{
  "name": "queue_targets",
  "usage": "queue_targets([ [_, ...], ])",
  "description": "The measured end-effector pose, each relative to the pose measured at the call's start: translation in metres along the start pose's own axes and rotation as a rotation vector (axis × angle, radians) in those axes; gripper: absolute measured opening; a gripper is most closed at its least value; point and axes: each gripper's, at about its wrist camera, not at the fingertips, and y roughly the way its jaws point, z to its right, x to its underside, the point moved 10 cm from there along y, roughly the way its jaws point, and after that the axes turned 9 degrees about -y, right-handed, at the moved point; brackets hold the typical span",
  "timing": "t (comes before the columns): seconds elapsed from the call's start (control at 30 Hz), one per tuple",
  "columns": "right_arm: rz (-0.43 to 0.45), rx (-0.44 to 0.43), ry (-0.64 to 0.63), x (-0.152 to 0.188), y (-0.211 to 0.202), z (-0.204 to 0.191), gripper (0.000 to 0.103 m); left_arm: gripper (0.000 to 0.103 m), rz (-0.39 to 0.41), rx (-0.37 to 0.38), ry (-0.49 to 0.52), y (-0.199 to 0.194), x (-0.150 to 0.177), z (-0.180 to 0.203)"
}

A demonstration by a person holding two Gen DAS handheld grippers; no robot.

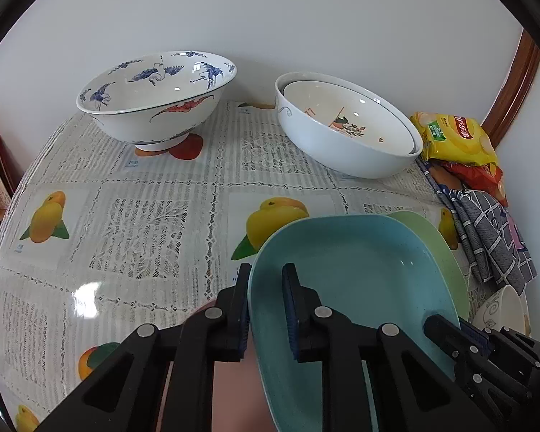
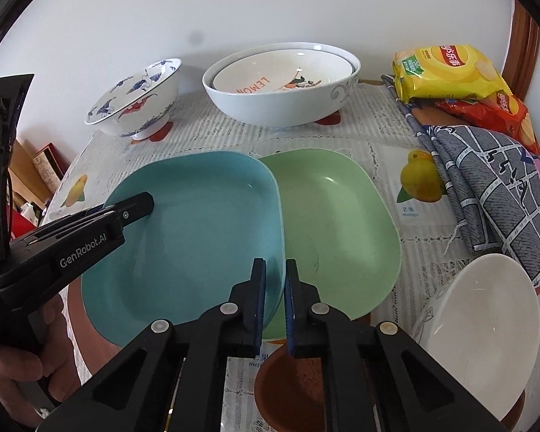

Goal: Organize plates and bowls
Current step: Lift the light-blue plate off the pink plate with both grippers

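A blue plate (image 2: 198, 230) is held over the table, its right edge overlapping a green plate (image 2: 334, 223) that lies flat. My left gripper (image 1: 266, 273) is shut on the blue plate's (image 1: 349, 270) left rim, one finger under and one inside. My right gripper (image 2: 275, 270) is shut on the blue plate's right rim, above the green plate (image 1: 446, 252). The left gripper (image 2: 126, 212) also shows in the right wrist view. A crane-painted bowl (image 1: 154, 97) and two nested white bowls (image 1: 345, 126) stand at the back.
A white bowl (image 2: 478, 320) sits near right and a brown dish (image 2: 288, 388) below my right gripper. A grey checked cloth (image 2: 486, 180) and snack bags (image 2: 450, 68) lie at the right edge. The wall is close behind the table (image 1: 144, 223).
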Motion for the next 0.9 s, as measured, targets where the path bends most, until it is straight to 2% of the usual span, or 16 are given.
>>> queue_targets([
  [0.23,0.026,0.007,0.014,-0.002,-0.017,0.003,0.008,0.013,0.016,0.023,-0.008,-0.021,0.003,0.002],
  [0.9,0.168,0.036,0.030,0.014,-0.128,0.004,0.007,0.013,0.101,0.104,-0.010,-0.116,0.028,0.030],
])
